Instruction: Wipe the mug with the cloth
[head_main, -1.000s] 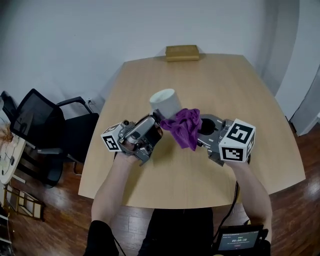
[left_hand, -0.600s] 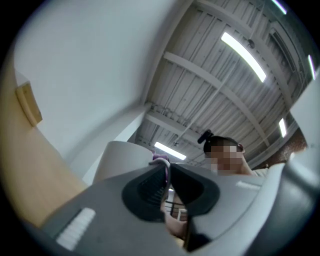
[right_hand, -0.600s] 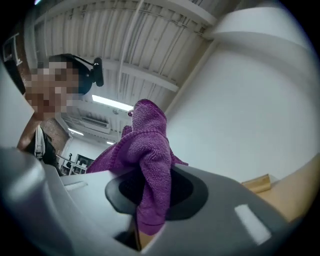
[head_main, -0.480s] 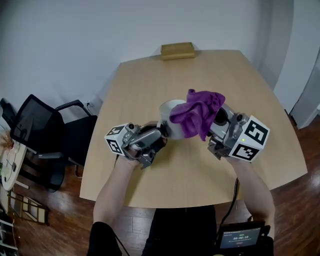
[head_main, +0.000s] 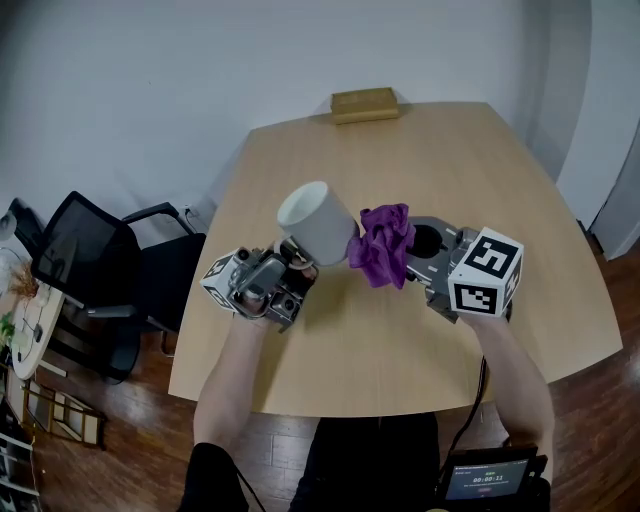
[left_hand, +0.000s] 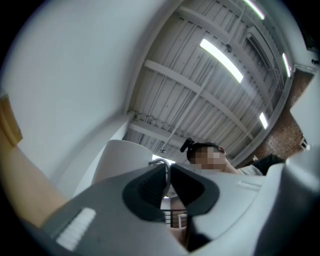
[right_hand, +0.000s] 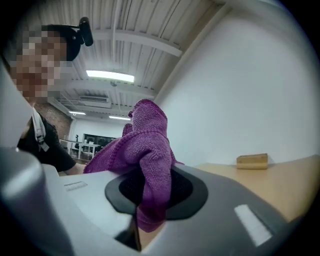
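A white mug (head_main: 317, 222) hangs tilted above the wooden table (head_main: 330, 370), its mouth turned up towards the head camera. My left gripper (head_main: 296, 263) sits below and left of it, shut on its handle. In the left gripper view the thin handle (left_hand: 165, 169) is pinched between the dark pads, with the mug's body (left_hand: 122, 160) just beyond. A purple cloth (head_main: 385, 243) bunches up right beside the mug, and my right gripper (head_main: 410, 252) is shut on it. The cloth (right_hand: 145, 150) rises out of the jaws in the right gripper view.
A tan block (head_main: 365, 104) lies at the table's far edge, also seen as a block (right_hand: 252, 160) in the right gripper view. A black office chair (head_main: 95, 275) stands left of the table. A small screen (head_main: 488, 480) sits at the lower right, near the person's body.
The cloth, which was raised over the mug half a second ago, has come down to the mug's right side. The mug has moved left and tipped its mouth upward.
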